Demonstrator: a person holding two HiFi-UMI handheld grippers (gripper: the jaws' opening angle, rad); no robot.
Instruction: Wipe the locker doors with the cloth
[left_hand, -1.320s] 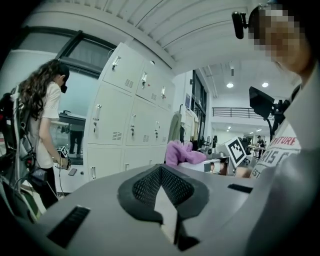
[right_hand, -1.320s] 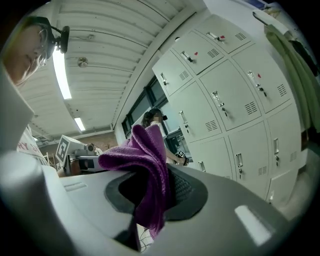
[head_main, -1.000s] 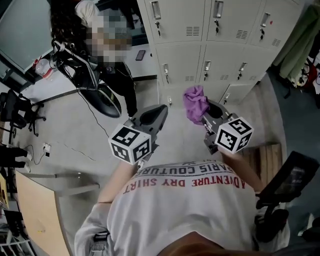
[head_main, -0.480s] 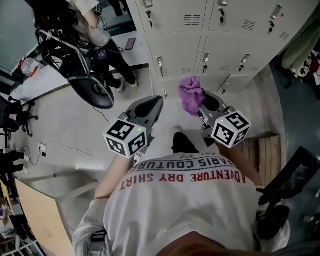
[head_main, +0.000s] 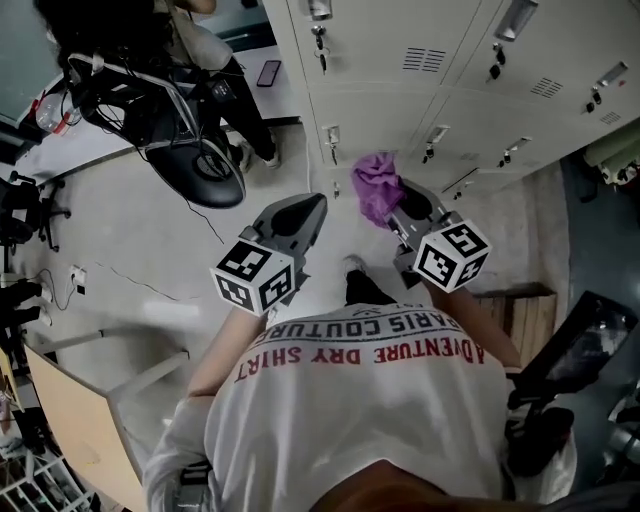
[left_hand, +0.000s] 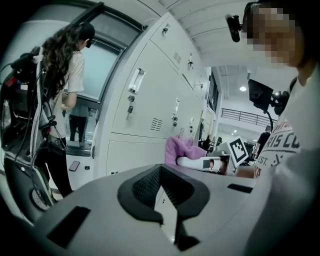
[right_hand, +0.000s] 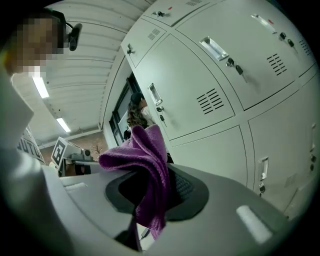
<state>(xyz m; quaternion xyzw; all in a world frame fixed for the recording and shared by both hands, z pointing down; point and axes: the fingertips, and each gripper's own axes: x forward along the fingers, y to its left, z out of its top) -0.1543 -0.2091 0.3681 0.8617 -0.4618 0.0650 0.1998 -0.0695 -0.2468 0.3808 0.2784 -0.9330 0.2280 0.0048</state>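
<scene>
Cloth (right_hand: 144, 160), purple and bunched, is clamped in the right gripper's (right_hand: 152, 197) fingers, near the locker doors (right_hand: 200, 105) but not yet touching them. The left gripper's (left_hand: 167, 195) fingers are together and empty. Loose folds could likely snag a door key (right_hand: 234, 66) and pull free

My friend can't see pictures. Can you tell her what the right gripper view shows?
The right gripper has its jaws shut on a crumpled purple cloth, which sticks up between them. Just beyond stand pale grey metal locker doors with handles, locks and vent slots.
</scene>
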